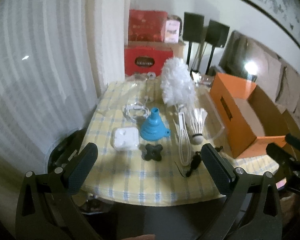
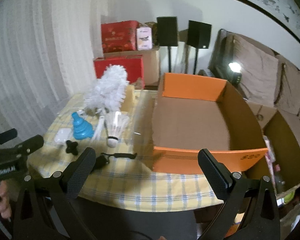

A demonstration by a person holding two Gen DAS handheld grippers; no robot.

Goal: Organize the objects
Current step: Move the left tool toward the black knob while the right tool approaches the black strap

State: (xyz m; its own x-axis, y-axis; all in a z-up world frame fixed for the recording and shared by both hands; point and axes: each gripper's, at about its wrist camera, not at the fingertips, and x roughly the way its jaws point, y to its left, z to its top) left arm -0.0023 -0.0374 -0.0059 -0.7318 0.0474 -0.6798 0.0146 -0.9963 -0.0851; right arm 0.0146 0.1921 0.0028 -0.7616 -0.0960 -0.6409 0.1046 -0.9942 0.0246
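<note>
On a yellow checked tablecloth [image 1: 142,182] lie a white fluffy brush [image 1: 178,84], a shuttlecock [image 1: 199,124], a blue folding funnel [image 1: 153,126], a white square case [image 1: 126,138], a black cross-shaped knob [image 1: 153,152], a coiled clear cable [image 1: 135,110] and a black strap [image 1: 195,163]. An open orange box [image 2: 192,160] stands on the right and shows a bare brown floor inside. My left gripper [image 1: 150,154] hangs open above the near table edge, with nothing between its fingers. My right gripper [image 2: 147,158] is open in front of the box, holding nothing.
A clear plastic tray [image 1: 216,116] sits between the brush and the box. Red gift boxes [image 1: 148,40], two black speakers [image 2: 184,32] on stands and a sofa [image 2: 270,76] fill the back. White curtains [image 1: 40,60] hang left. A cardboard box [image 2: 286,140] stands right of the table.
</note>
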